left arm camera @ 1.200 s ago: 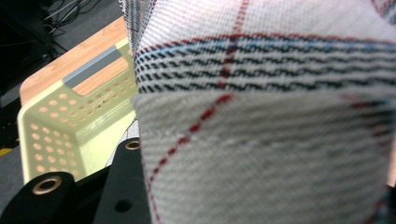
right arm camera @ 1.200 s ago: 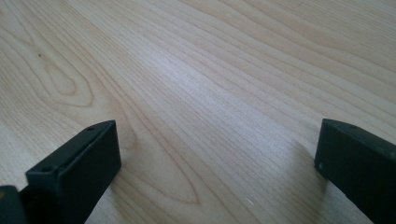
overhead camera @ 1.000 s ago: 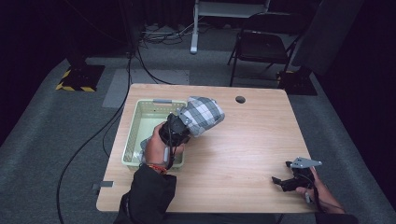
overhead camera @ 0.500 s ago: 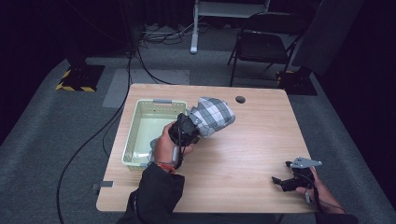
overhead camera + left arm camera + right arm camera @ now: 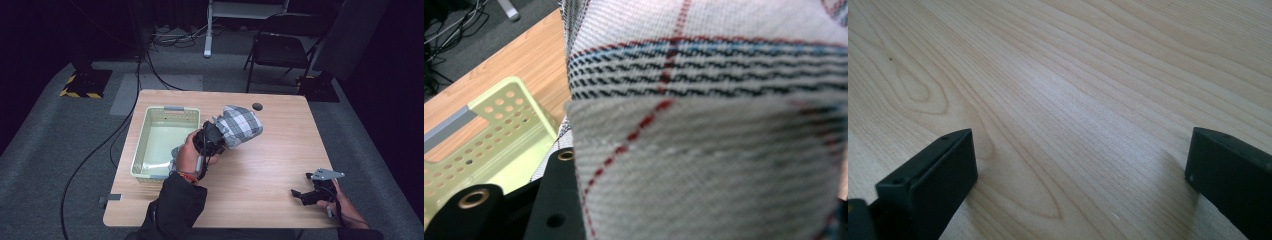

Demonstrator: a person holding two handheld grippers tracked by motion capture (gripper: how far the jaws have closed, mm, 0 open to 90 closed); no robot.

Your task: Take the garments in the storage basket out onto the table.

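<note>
Fingers of the left gripper are clamped on the checked cloth bundle at frame centre, right of the green basket; right gripper fingers are spread, lower right.

bright lit table, dark surroundings, blurred close-ups

— That cloth over the table, what pattern is it?

— White and grey plaid, crossed with black and blue stripes and thin red lines.

— And the basket near the left edge?

— Pale green, dotted with small holes, a grey strip on its far rim. The table is light wood grain; both grippers are black.
</note>
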